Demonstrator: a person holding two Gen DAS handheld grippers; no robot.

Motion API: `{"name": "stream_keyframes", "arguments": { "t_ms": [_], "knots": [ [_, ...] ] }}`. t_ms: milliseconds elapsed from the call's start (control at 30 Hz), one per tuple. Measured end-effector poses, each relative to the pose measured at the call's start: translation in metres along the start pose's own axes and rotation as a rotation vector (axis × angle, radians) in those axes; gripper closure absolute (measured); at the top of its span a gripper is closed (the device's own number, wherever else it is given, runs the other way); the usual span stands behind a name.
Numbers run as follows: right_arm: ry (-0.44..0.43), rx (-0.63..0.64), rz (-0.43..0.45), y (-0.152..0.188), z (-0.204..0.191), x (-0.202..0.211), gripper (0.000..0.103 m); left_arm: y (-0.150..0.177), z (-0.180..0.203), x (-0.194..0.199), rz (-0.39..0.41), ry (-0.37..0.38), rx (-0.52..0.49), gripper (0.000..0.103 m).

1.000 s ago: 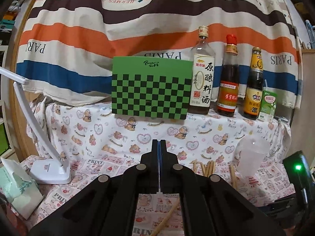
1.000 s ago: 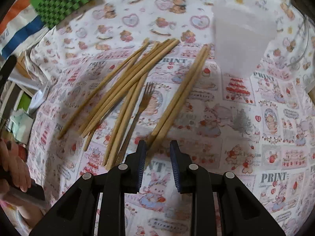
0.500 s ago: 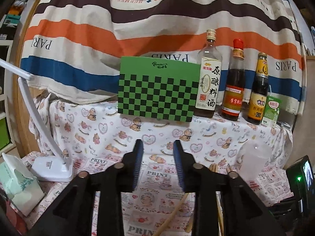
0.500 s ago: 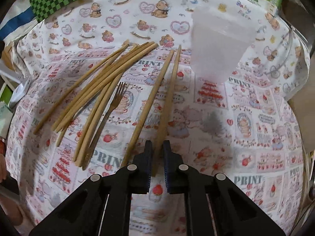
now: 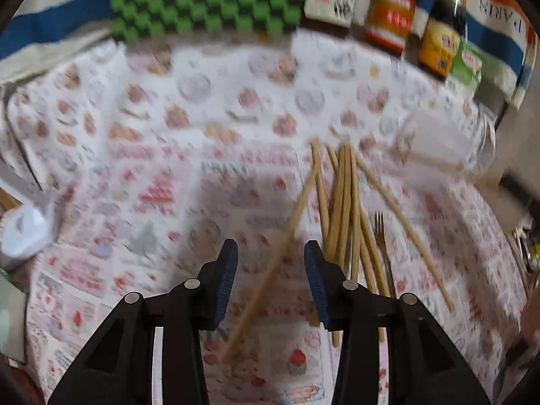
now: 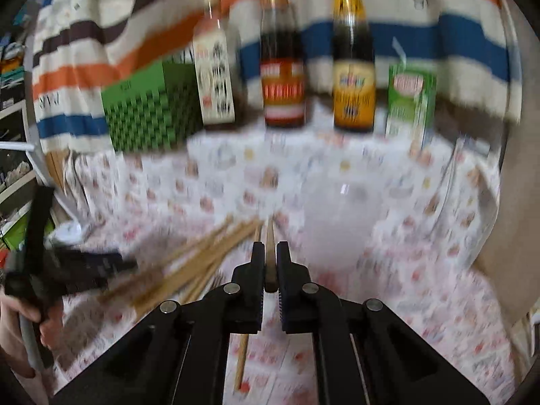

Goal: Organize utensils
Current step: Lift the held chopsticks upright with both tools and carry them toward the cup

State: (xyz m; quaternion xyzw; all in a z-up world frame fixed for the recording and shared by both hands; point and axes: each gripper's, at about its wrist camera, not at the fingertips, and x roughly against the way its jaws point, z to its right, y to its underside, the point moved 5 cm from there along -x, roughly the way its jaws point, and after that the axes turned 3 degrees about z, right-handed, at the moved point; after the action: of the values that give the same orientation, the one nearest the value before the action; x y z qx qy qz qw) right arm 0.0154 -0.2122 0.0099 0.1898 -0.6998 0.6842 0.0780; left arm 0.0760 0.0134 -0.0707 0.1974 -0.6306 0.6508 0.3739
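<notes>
The left wrist view looks steeply down, close over the bench with its printed cartoon cloth (image 5: 141, 155). The right wrist view sits lower, facing level toward the striped backdrop. Both share the pile of bamboo chopsticks (image 5: 341, 209) (image 6: 202, 256) and the green checkered board (image 5: 202, 0) (image 6: 145, 118).

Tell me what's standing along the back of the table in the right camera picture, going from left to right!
Green checkered board → clear bottle with the white label → dark bottle with the red cap → dark bottle with the yellow label → green drink carton.
</notes>
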Motion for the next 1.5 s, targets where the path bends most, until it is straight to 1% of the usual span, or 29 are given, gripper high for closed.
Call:
{"name": "stream_keyframes", "arguments": {
  "t_ms": [67,133,167,233,267,300,333,367,400,467,533,667,800,867,900,1000,1067,1100,1200,1233,1333,1400,1433,1500],
  "knots": [
    [0.008,-0.004,0.078,-0.011,0.005,0.007,0.095,0.006,0.0,-0.009,-0.045,-0.001,0.011,0.064],
    [0.008,-0.031,0.128,-0.014,0.013,0.011,0.095,0.011,-0.002,-0.016,-0.08,-0.012,0.021,0.064],
    [0.01,-0.045,0.136,-0.014,0.017,0.013,0.095,0.011,-0.003,-0.017,-0.081,-0.017,0.019,0.066],
    [0.007,-0.068,0.137,-0.012,0.025,0.015,0.095,0.011,-0.003,-0.018,-0.079,-0.026,0.008,0.066],
    [0.012,-0.07,0.139,-0.012,0.028,0.017,0.095,0.012,-0.003,-0.018,-0.079,-0.036,0.0,0.073],
    [0.018,-0.072,0.142,-0.012,0.03,0.019,0.095,0.013,-0.003,-0.018,-0.077,-0.052,-0.011,0.092],
    [0.028,-0.079,0.146,-0.013,0.034,0.02,0.095,0.012,-0.003,-0.019,-0.08,-0.056,-0.02,0.094],
    [0.028,-0.09,0.15,-0.013,0.037,0.022,0.095,0.012,-0.003,-0.018,-0.08,-0.04,-0.022,0.097],
    [0.022,-0.102,0.152,-0.012,0.039,0.023,0.095,0.011,-0.003,-0.016,-0.075,-0.017,-0.022,0.097],
    [0.018,-0.114,0.155,-0.012,0.042,0.025,0.095,0.006,0.001,-0.008,-0.034,0.003,-0.04,0.097],
    [0.023,-0.115,0.165,-0.012,0.044,0.028,0.095,0.0,0.005,0.005,0.039,0.017,-0.049,0.097],
    [0.031,-0.121,0.186,-0.012,0.045,0.031,0.095,-0.016,0.01,0.042,0.244,0.058,-0.043,0.097],
    [0.026,-0.14,0.214,-0.015,0.049,0.037,0.095,-0.024,0.014,0.07,0.389,0.043,-0.069,0.097],
    [0.016,-0.154,0.235,-0.018,0.051,0.042,0.095,-0.026,0.014,0.082,0.442,0.04,-0.069,0.097],
    [0.009,-0.159,0.245,-0.019,0.052,0.045,0.095,-0.029,0.014,0.084,0.456,0.039,-0.067,0.097],
    [-0.011,-0.174,0.295,-0.025,0.055,0.058,0.095,-0.032,0.012,0.088,0.453,0.049,-0.062,0.097],
    [-0.023,-0.195,0.337,-0.032,0.059,0.068,0.095,-0.034,0.01,0.09,0.469,0.044,-0.05,0.097],
    [-0.03,-0.206,0.351,-0.036,0.061,0.073,0.095,-0.033,0.011,0.092,0.47,0.058,-0.052,0.097],
    [-0.052,-0.237,0.413,-0.055,0.066,0.093,0.095,-0.033,0.017,0.1,0.497,0.059,-0.072,0.097],
    [-0.043,-0.234,0.448,-0.065,0.068,0.103,0.095,-0.034,0.019,0.101,0.487,0.058,-0.073,0.097],
    [0.006,-0.224,0.53,-0.085,0.076,0.123,0.095,-0.038,0.028,0.091,0.377,0.041,-0.063,0.097],
    [0.082,-0.209,0.561,-0.092,0.082,0.124,0.095,-0.04,0.041,0.09,0.372,0.054,-0.086,0.097],
    [0.11,-0.198,0.567,-0.093,0.085,0.12,0.095,-0.041,0.048,0.09,0.36,0.065,-0.099,0.097],
    [0.11,-0.212,0.536,-0.09,0.094,0.105,0.095,-0.046,0.061,0.091,0.34,0.082,-0.107,0.097]
  ]
}}
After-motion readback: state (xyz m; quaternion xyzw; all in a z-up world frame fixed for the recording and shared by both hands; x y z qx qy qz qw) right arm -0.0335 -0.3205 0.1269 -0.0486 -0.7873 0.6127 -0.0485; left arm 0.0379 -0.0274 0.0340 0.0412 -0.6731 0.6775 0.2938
